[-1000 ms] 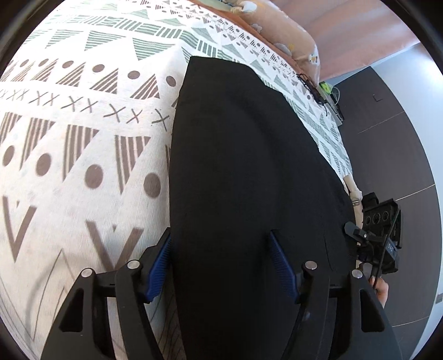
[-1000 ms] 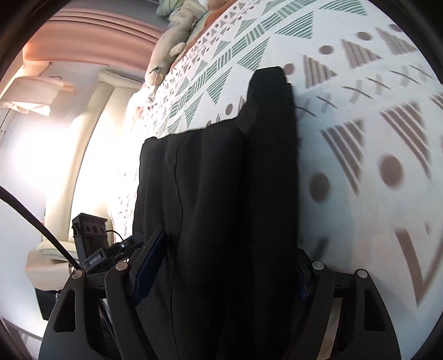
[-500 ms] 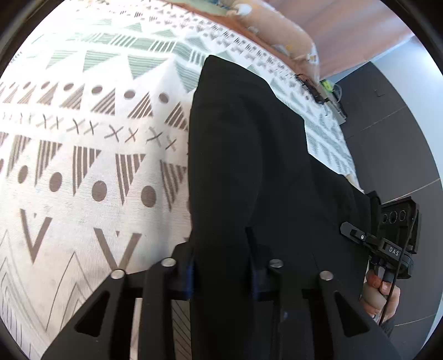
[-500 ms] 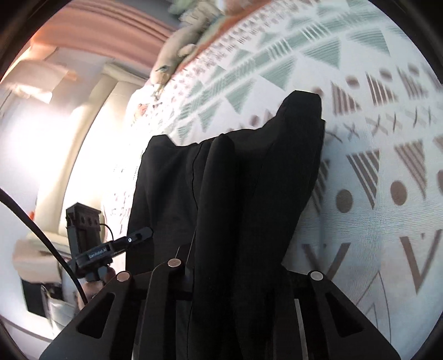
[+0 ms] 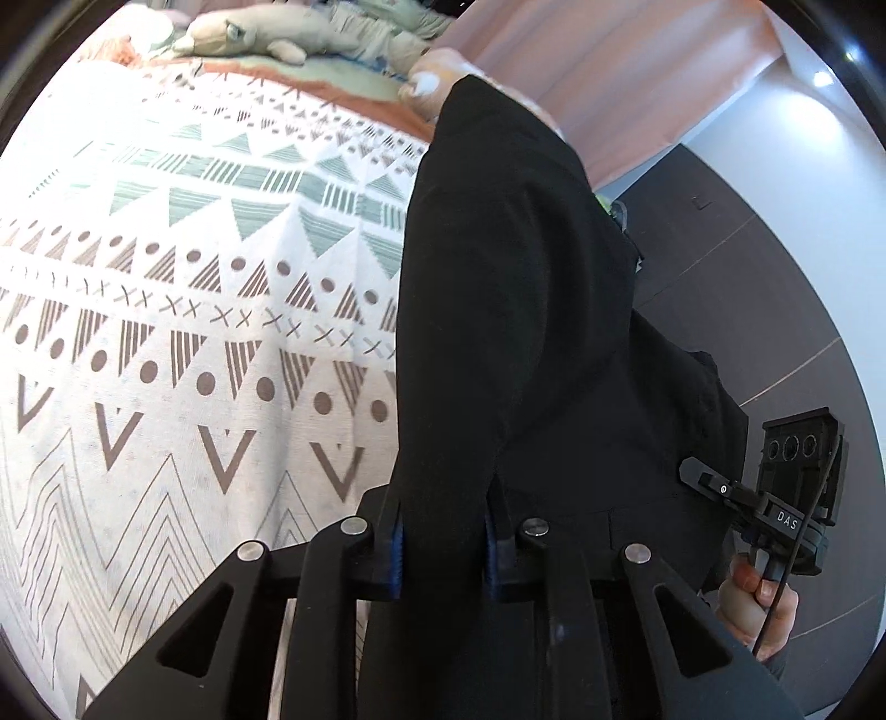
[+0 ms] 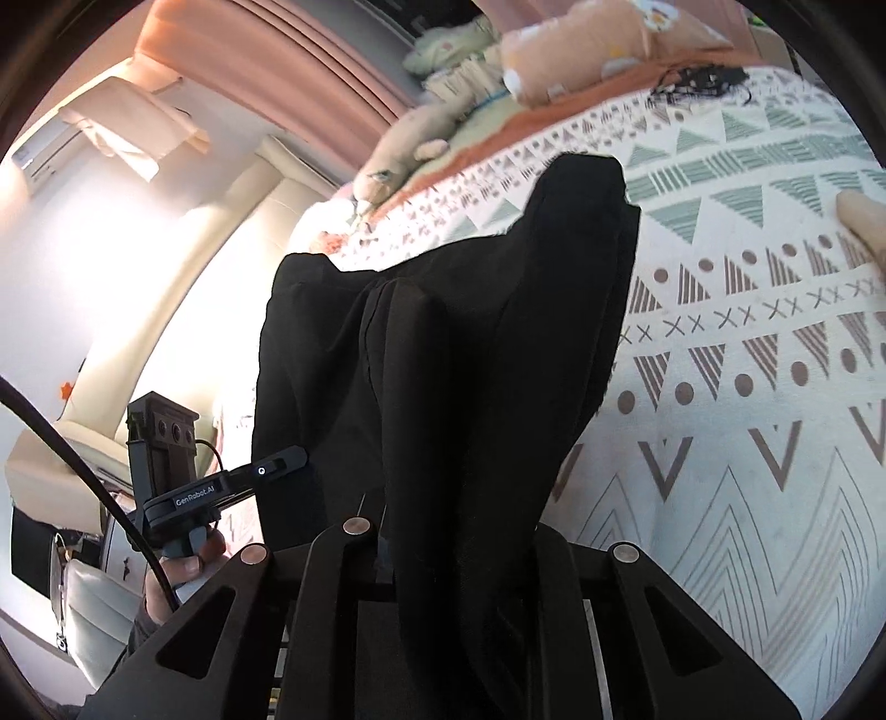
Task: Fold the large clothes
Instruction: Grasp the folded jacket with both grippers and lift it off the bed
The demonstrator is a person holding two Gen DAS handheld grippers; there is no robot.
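Observation:
A large black garment hangs in a long fold above the patterned bedspread. My left gripper has its jaws closing, its blue pads pinching the near edge of the cloth. In the right wrist view the same garment rises in bunched folds, and my right gripper pinches another part of the near edge, jaws also closing. Each view shows the other hand-held device, held by a hand beside the cloth. The garment's far end still touches the bed.
The white bedspread carries green and brown geometric prints. Stuffed toys and a peach pillow lie at the head. A tangle of black cables sits near them. Pink curtains and dark floor flank the bed.
Both grippers went from wide open around the flat garment's edge to pinched on it. Both then rose, lifting the near edge so the cloth hangs in folds.

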